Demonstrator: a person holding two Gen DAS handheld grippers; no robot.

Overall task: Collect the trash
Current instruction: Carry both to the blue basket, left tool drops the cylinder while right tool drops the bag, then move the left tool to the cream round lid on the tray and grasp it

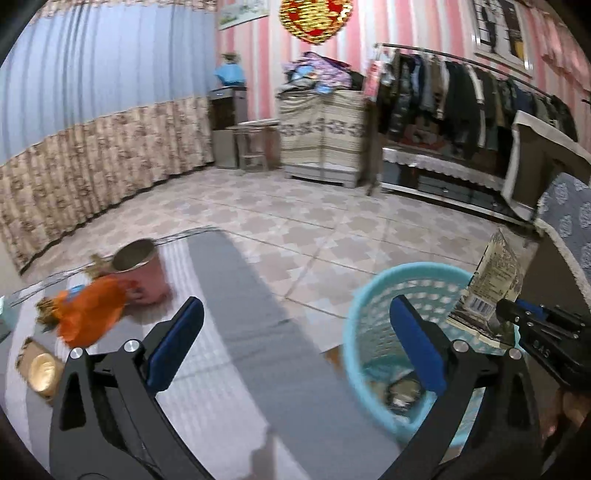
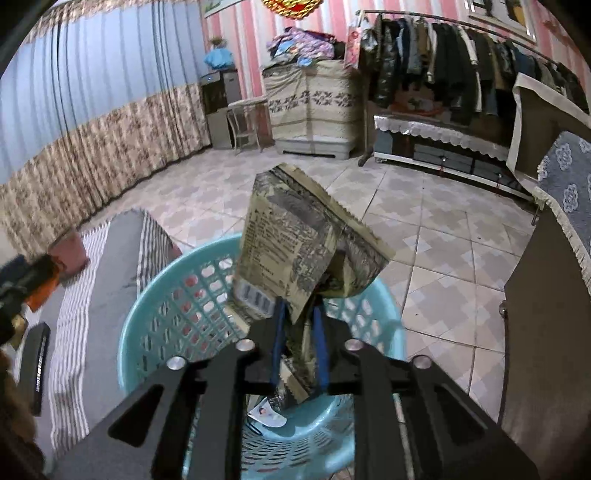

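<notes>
Printed wrapper (image 2: pixel 291 254) is pinched in right gripper (image 2: pixel 298 314) over the blue bin (image 2: pixel 155 317) for dropping; left gripper (image 1: pixel 295 325) is spread empty.

Ahead of you a blue curtain (image 1: pixel 103 74) with a floral lower band hangs along the left wall; a clothes rack (image 1: pixel 461 96) full of dark garments stands at the right; between them sits a covered cabinet (image 1: pixel 321 136) piled with bright cloth; a red-and-gold ornament (image 1: pixel 314 18) hangs on the pink-striped wall; the tiled floor (image 1: pixel 295 221) spreads beneath.
</notes>
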